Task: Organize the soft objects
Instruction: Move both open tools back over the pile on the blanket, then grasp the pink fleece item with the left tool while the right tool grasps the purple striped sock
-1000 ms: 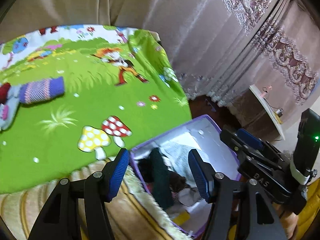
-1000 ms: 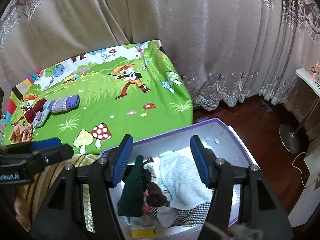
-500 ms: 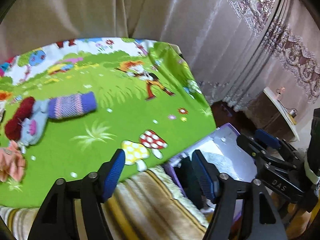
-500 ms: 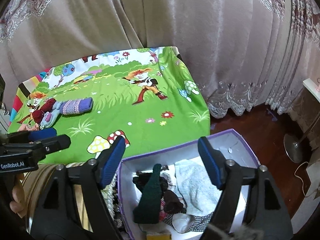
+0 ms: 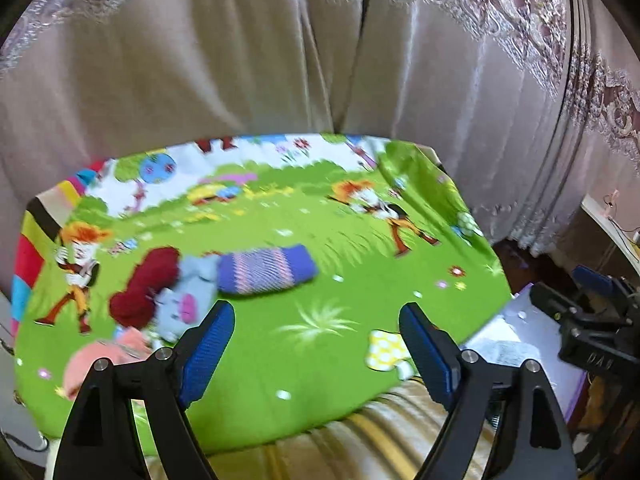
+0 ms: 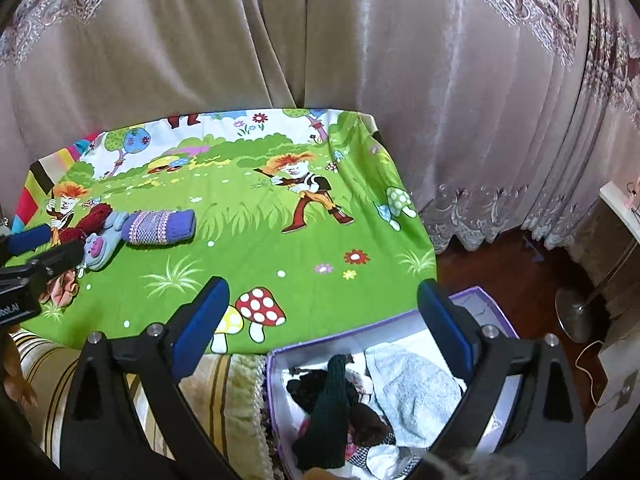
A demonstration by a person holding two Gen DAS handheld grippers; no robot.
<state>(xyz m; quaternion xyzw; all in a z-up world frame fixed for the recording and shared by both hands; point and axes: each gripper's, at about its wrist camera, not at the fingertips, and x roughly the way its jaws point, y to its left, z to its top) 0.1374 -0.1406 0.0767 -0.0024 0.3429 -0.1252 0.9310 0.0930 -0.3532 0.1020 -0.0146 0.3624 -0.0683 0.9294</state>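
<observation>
A rolled purple knit (image 5: 266, 270) (image 6: 160, 227) lies on the green cartoon sheet (image 5: 280, 344) (image 6: 256, 248), next to a dark red knit (image 5: 146, 280) (image 6: 86, 222), a light blue soft toy (image 5: 184, 300) (image 6: 98, 248) and a pink piece (image 5: 104, 356). My left gripper (image 5: 316, 336) hangs above the sheet, jaws opening, nothing between them. My right gripper (image 6: 323, 312) is over the sheet's near edge and the purple-rimmed box (image 6: 480, 298), jaws opening and empty. The box holds a dark green knit (image 6: 330, 404), a pale blue towel (image 6: 416, 392) and other clothes.
Beige curtains (image 6: 360, 60) hang behind the bed. A striped bedspread edge (image 6: 224, 396) runs below the sheet. Dark wood floor (image 6: 500, 264), a lamp base (image 6: 576, 316) and a white-topped stand (image 6: 620, 208) lie to the right. A person's hand (image 6: 20, 384) shows at left.
Both grippers have opened wider and drawn back from the box. The left one swung left from the box toward the pile of soft things on the sheet.
</observation>
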